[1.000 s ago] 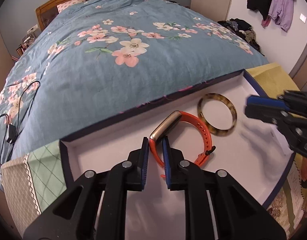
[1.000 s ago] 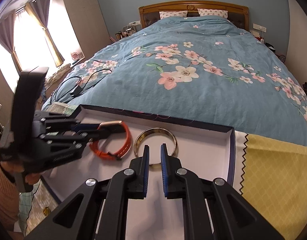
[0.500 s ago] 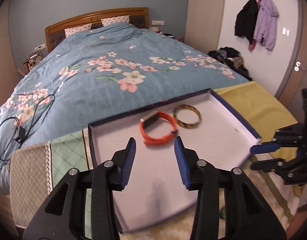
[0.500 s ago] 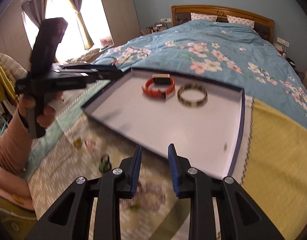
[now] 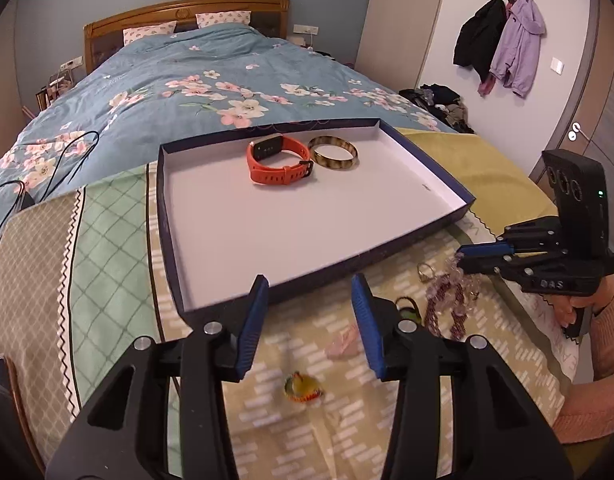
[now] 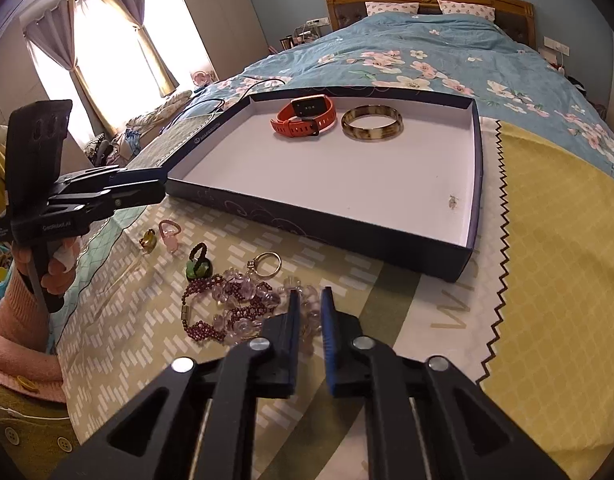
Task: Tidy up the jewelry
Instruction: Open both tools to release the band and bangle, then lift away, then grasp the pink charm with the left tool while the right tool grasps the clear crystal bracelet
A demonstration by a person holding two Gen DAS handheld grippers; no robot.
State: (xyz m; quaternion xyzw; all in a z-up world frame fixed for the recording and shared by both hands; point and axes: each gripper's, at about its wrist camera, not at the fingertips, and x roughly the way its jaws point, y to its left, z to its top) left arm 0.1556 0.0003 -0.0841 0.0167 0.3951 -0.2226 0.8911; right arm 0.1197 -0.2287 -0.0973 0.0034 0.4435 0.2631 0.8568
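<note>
A shallow dark-blue box lid (image 5: 175, 240) (image 6: 477, 184) lies on the bed's cloth. Inside at its far end rest an orange smart band (image 5: 277, 160) (image 6: 305, 121) and a tortoiseshell bangle (image 5: 333, 153) (image 6: 372, 127). My left gripper (image 5: 309, 320) is open and empty, pulled back before the box's near edge. My right gripper (image 6: 310, 312) is nearly shut around clear beads of a crystal-and-maroon bead bracelet (image 6: 227, 308) (image 5: 447, 304) on the cloth; whether it grips them is unclear.
Loose on the cloth lie a gold ring (image 6: 268, 264), a green-stone ring (image 6: 198, 264), a pink ring (image 6: 170, 234) (image 5: 343, 342), an amber ring (image 6: 149, 239) and a yellow-orange ring (image 5: 303, 387). The left gripper shows in the right view (image 6: 147, 188).
My left gripper has let go of the orange band, opened and drawn back out of the box. My right gripper has left the bangle and dropped to the bead bracelet, closing narrower.
</note>
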